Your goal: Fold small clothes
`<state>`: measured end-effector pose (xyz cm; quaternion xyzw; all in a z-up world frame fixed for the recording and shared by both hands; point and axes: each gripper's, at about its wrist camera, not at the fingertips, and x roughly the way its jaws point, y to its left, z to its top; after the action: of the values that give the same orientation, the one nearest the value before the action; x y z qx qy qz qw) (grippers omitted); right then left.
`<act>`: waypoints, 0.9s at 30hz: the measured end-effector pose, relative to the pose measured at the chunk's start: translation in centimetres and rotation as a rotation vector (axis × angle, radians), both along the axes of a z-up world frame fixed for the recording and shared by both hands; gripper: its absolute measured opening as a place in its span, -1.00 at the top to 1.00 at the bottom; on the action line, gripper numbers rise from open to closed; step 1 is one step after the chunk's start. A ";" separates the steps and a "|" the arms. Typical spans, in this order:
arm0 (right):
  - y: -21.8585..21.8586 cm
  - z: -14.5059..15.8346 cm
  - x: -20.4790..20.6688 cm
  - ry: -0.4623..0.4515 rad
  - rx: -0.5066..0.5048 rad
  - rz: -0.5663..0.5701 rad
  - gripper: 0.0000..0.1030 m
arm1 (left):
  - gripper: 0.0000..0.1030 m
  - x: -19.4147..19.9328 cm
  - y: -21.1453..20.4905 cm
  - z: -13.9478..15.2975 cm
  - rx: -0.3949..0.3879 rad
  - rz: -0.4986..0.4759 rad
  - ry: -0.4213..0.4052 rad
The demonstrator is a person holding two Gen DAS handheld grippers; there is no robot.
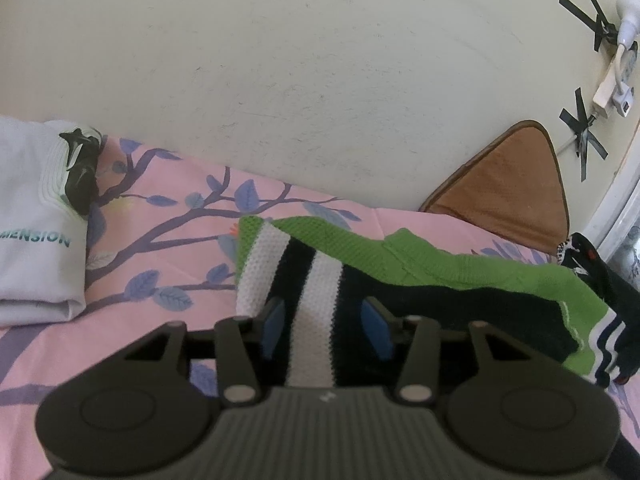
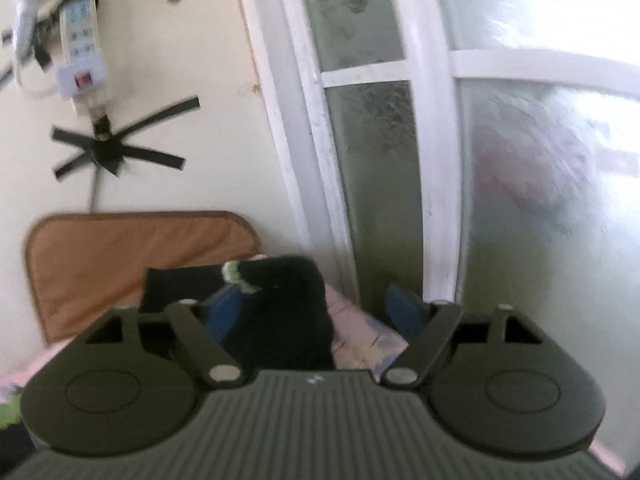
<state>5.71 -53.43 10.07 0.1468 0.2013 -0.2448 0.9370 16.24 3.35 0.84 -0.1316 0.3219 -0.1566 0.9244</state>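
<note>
Green, white and dark striped knit garment (image 1: 400, 276) lies spread on the pink leaf-print bedsheet (image 1: 168, 216), one striped part running up between the left tool (image 1: 324, 320) pads. Left tool jaws stand wide, pads apart from the cloth, nothing pinched. Right tool (image 2: 320, 308) also wide, a dark sleeve end (image 2: 280, 304) lying loose between its pads. Risk: closing on one layer only, so the loose knit drags and bunches; folded white shirt (image 1: 32, 220) nearby could be disturbed

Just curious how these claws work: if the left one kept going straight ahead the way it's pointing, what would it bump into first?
Most likely the striped sweater: its white stripe already lies between the open fingers of the left gripper. Depth is hard to judge.
</note>
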 end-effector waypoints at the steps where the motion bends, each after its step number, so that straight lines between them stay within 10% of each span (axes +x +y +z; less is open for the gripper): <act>1: -0.3 -0.1 1.0 0.032 -0.009 -0.001 -0.23 | 0.15 0.0 0.0 0.0 -0.001 0.001 -0.001; 2: -0.5 -0.3 2.0 0.069 0.002 0.013 0.79 | 0.15 -0.1 0.0 0.0 -0.004 0.001 -0.001; 6: 1.5 2.0 1.7 -0.049 0.139 0.117 0.79 | 0.13 -0.2 0.3 0.4 -0.023 0.010 -0.008; 11: 12.6 6.8 0.9 -0.243 0.078 0.549 0.79 | -0.03 -1.0 2.3 2.5 -0.203 -0.031 -0.037; 19: 30.4 4.5 7.3 0.000 0.092 1.174 0.56 | -0.26 -1.2 5.1 3.2 -0.293 -0.040 -0.088; 23: 27.9 5.0 5.8 -0.093 0.034 1.097 -0.22 | -0.34 -0.2 5.7 2.5 -0.323 -0.021 -0.051; 27: 21.0 4.0 4.2 -0.102 0.045 0.893 -0.22 | -0.34 0.1 5.2 1.8 -0.305 -0.028 -0.013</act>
<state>9.92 -32.42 14.03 0.0778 0.2039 0.1954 0.9561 16.36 8.57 2.63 -0.2651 0.2902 -0.2172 0.8935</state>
